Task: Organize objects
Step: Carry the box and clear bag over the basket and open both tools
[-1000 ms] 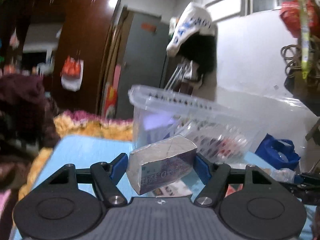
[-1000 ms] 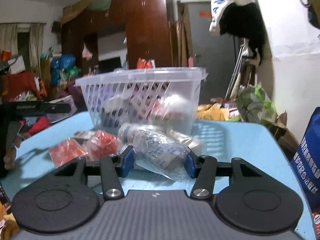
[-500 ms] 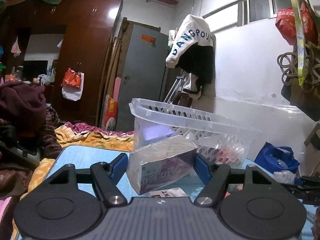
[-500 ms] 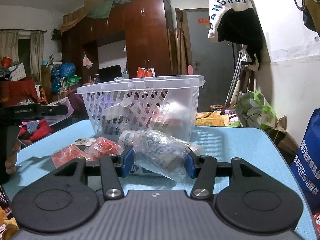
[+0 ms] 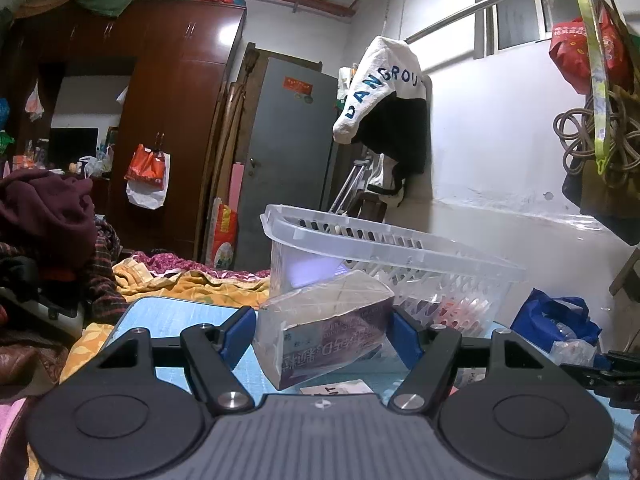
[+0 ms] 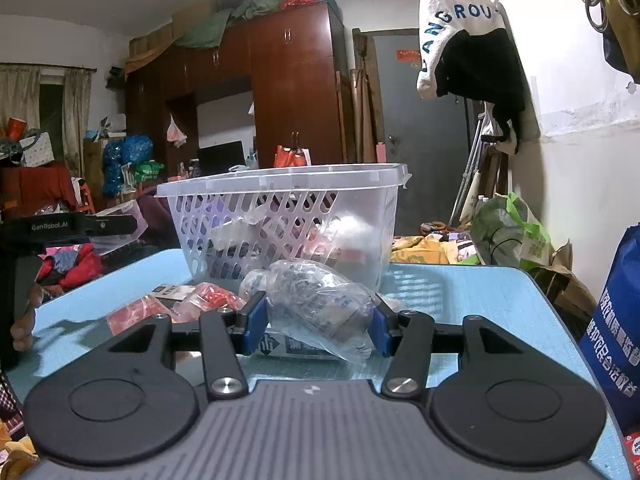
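Left gripper (image 5: 322, 334): jaws clamped on a purple-printed carton (image 5: 326, 330), held tilted above the blue tabletop (image 5: 176, 316), just in front of the clear slotted basket (image 5: 384, 248).

Right gripper (image 6: 318, 326): jaws closed on a clear plastic bag of small items (image 6: 316, 304), near the basket (image 6: 284, 216). Red packets (image 6: 136, 314) lie on the tabletop (image 6: 460, 292) toward its left edge. Blue printed bag (image 6: 616, 328) stands at the right edge.

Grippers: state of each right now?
Left hand-held gripper: closed on the purple box.
Right hand-held gripper: closed on the clear plastic bag.
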Demonstrator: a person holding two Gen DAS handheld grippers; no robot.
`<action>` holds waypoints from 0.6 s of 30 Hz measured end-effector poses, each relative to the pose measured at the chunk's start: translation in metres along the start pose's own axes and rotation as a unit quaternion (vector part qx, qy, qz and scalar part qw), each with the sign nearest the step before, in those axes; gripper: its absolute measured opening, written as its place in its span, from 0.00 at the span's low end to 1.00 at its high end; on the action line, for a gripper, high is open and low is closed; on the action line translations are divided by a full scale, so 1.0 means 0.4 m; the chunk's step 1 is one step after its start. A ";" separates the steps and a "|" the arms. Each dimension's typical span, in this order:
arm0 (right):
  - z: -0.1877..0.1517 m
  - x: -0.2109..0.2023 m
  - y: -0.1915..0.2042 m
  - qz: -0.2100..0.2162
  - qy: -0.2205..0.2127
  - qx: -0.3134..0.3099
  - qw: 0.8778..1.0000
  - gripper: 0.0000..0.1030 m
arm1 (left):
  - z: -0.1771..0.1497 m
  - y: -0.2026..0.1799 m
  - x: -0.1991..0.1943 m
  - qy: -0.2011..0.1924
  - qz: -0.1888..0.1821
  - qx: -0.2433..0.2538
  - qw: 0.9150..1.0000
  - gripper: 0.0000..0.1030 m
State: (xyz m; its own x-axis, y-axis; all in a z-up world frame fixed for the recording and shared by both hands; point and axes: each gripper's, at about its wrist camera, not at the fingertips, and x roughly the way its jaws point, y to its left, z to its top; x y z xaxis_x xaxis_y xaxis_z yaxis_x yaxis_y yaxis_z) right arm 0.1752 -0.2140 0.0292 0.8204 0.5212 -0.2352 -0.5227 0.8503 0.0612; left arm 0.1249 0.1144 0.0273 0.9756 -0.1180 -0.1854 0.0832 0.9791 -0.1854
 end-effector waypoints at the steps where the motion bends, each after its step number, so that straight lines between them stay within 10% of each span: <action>1: 0.000 0.000 0.000 0.000 0.000 0.000 1.000 0.54 | 0.000 0.000 0.000 0.000 0.000 0.000 1.000 0.72; 18: 0.147 -0.039 0.029 0.015 -0.079 -0.021 0.997 0.54 | 0.096 -0.047 -0.056 -0.071 -0.069 -0.014 0.995 0.72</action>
State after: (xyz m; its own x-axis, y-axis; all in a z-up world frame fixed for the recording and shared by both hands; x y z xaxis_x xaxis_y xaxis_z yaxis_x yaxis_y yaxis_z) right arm 0.1700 -0.2079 0.0905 0.8291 0.5537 -0.0773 -0.5536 0.8324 0.0238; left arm 0.1092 0.1049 0.0721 0.9745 -0.2236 -0.0176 0.2139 0.9500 -0.2276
